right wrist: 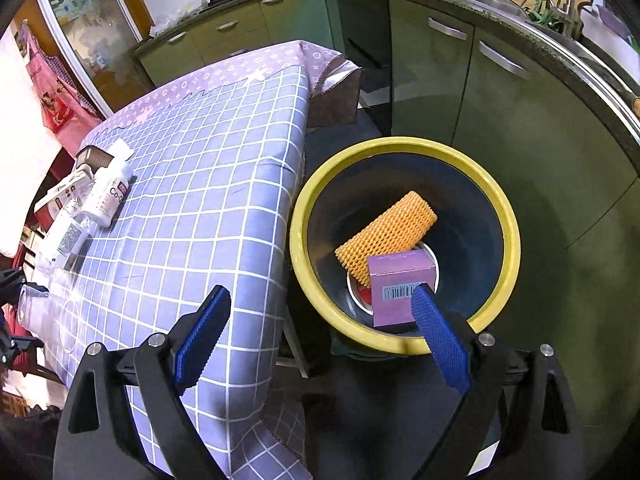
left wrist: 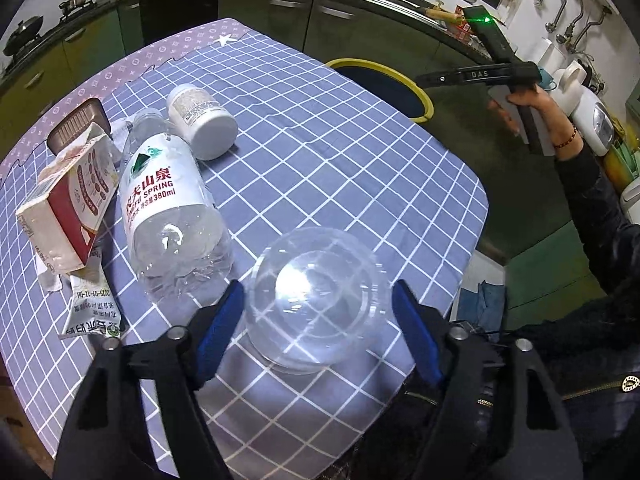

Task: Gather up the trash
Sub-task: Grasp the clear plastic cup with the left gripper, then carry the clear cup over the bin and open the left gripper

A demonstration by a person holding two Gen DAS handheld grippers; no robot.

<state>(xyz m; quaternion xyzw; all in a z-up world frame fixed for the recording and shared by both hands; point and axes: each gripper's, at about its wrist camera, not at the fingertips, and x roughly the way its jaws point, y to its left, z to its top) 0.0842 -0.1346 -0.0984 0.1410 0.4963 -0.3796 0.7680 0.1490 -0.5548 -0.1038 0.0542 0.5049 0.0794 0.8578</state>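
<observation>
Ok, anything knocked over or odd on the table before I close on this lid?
Nothing spilled. The water bottle and white jar lie on their sides; the carton sits tilted. The left gripper brackets the clear dome lid.

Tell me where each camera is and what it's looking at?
Left wrist: sits on the left gripper, looking across the checked table at a clear plastic bowl between its open blue fingers; the person's right hand shows.
Right wrist: sits on the right gripper, looking down into the yellow-rimmed bin beside the table.
Both show the table, bin and white bottle.
</observation>
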